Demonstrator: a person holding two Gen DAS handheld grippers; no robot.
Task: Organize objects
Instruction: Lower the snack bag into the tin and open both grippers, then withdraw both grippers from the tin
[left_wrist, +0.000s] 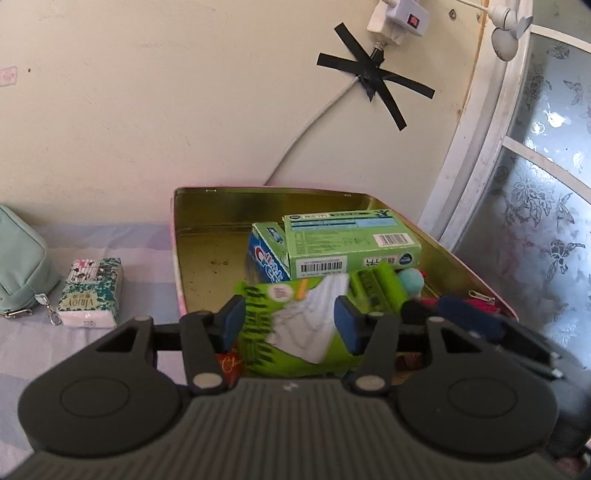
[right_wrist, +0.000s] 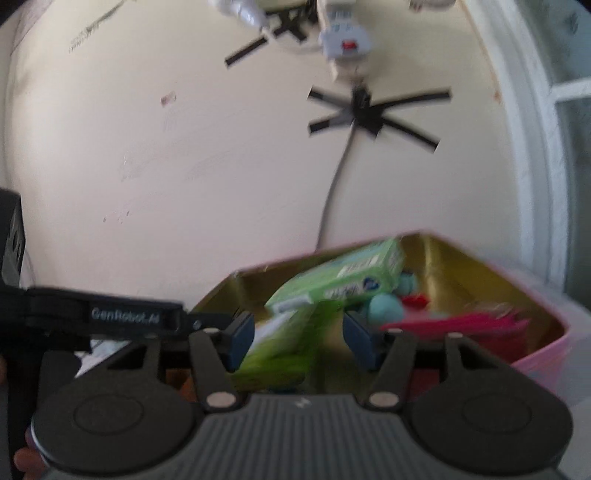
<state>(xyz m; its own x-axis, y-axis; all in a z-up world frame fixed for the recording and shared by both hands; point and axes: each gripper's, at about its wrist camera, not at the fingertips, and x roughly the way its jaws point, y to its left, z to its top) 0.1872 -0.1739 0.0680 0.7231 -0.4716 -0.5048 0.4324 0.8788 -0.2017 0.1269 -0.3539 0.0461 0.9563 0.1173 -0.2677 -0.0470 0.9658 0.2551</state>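
Green packet (left_wrist: 295, 325) sits at the near end of the open gold-lined tin (left_wrist: 207, 236), between the pads of the left hand-held gripper (left_wrist: 290, 319); whether the pads press it cannot be told. The right hand-held gripper (right_wrist: 299, 338) stands released over the same packet, view blurred. Beyond lie a toothpaste box (left_wrist: 267, 258) and a green carton (left_wrist: 351, 240); a tissue pack (left_wrist: 92, 297) and mint pouch (left_wrist: 22, 262) rest outside on the bed. Judgement: free the packet fully, withdraw straight back, avoid dragging it.
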